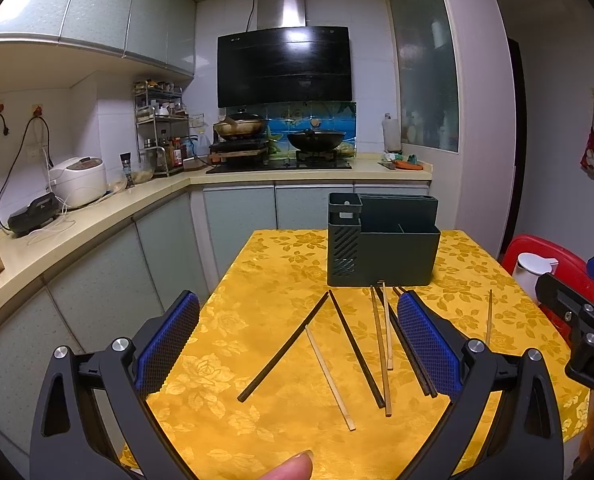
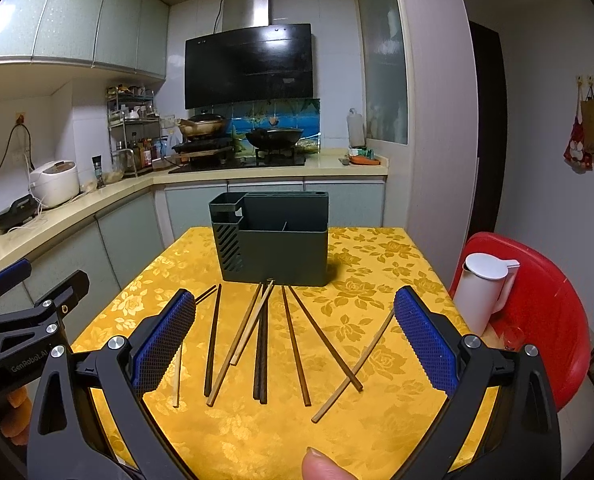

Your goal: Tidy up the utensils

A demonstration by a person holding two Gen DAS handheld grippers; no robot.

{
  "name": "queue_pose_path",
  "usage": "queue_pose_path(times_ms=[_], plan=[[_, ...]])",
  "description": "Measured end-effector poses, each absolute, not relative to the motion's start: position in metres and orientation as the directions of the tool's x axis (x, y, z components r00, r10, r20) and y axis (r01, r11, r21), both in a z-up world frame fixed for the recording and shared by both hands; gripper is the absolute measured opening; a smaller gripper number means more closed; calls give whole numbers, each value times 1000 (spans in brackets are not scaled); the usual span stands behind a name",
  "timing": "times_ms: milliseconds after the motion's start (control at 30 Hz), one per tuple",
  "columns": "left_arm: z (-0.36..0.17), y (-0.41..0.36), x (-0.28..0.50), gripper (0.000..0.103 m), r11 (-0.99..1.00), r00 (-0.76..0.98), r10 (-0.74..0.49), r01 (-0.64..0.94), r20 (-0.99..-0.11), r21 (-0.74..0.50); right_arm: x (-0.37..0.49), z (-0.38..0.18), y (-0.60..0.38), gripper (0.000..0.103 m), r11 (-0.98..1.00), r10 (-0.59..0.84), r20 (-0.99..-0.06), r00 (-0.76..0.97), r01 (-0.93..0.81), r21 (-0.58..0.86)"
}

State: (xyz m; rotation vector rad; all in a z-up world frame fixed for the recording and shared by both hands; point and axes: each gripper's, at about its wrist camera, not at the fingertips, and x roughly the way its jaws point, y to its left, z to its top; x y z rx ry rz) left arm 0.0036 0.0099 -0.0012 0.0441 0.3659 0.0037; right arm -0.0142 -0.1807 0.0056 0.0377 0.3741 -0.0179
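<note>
On the table: I see a yellow flowered cloth (image 2: 377,264) with many chopsticks lying loose on it.
Chopsticks: the chopsticks (image 2: 259,344) are spread like a fan in front of the box, some dark, some light, and some cross over each other.
Box: the dark green holder (image 2: 281,248) stands upright at the far side of the table, and I see nothing in it yet.
Left gripper: my left gripper (image 1: 297,344) is wide open, above the cloth, and holds nothing.
Right gripper: my right gripper (image 2: 295,344) is wide open too, and it is empty.
Beside the table: a white jug (image 2: 483,292) sits on a red chair (image 2: 545,320), close to the right edge.
Job so far: I think nothing is sorted yet, because every stick is still on the cloth.
What could go wrong: the sticks are thin and lie flat, so my pads could slip and push one away.
What else: where two sticks cross, I might pick up both, or flick one off the table.
Also: my two grippers are close, so they could bump if both go to the middle.
Also: if I drop a stick in tilted, it could hit the box rim and fall out.
</note>
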Motion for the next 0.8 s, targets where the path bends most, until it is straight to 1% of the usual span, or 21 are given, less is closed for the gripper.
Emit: queue_pose_path(times_ms=[800], plan=[[-3, 10, 4, 96, 999, 933, 11, 5, -361, 43, -15, 5, -181, 97, 999, -11, -367, 930, 24, 32]])
